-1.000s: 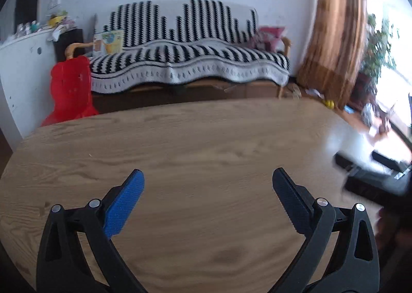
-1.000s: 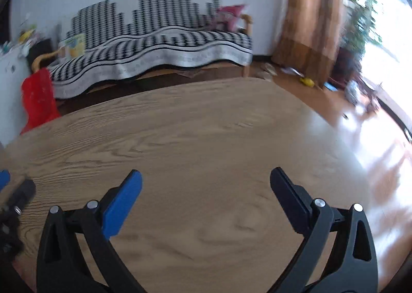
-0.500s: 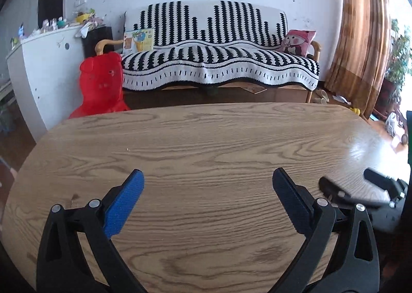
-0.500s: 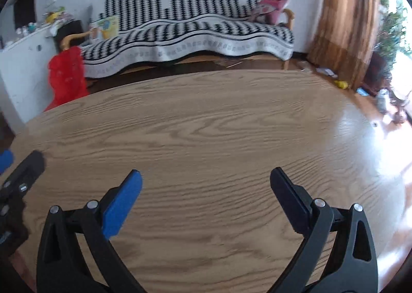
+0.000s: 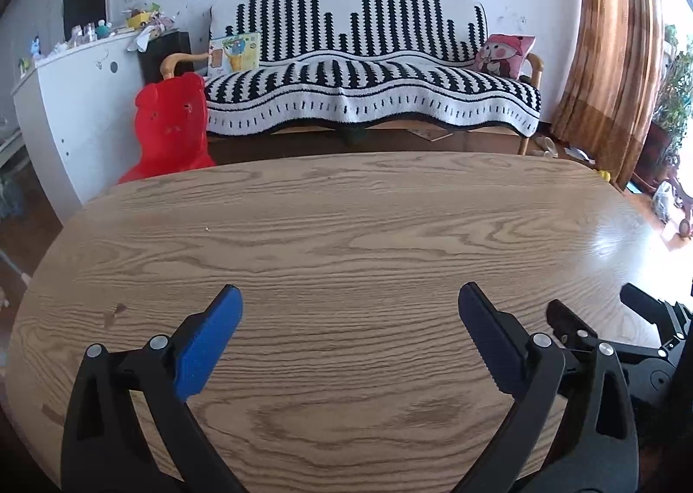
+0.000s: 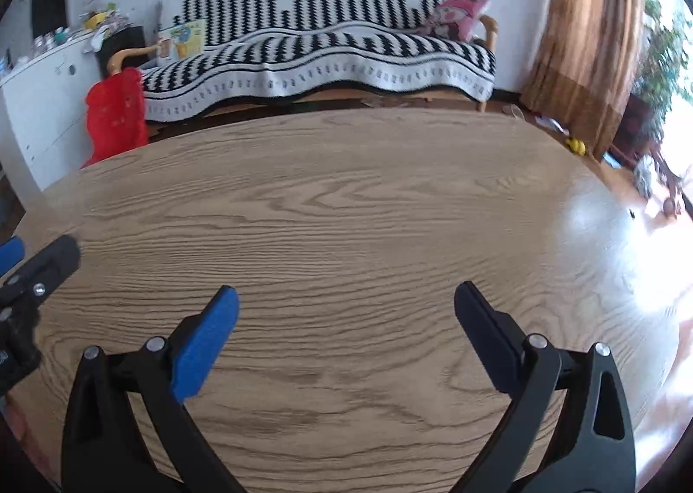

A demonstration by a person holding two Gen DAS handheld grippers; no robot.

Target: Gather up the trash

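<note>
My left gripper (image 5: 348, 306) hangs open over the near part of an oval wooden table (image 5: 346, 224), nothing between its blue pads. My right gripper (image 6: 344, 306) is open too, over the same table (image 6: 346, 198), and holds nothing. In the left wrist view the right gripper's black fingers (image 5: 571, 326) show at the right edge. The left gripper's finger (image 6: 47, 263) shows at the left edge of the right wrist view. No trash shows on the tabletop in either view.
Beyond the table stands a sofa with a black-and-white striped cover (image 5: 368, 72) and a pink cushion (image 5: 504, 55). A red bear-shaped chair (image 5: 171, 124) sits at the far left, beside a white cabinet (image 5: 73, 103). Brown curtains (image 5: 615, 38) and plants fill the right.
Both views have swung left and steadied, so the sofa is more centred. The right gripper's fingers have come closer beside my left gripper. Both stay open.
</note>
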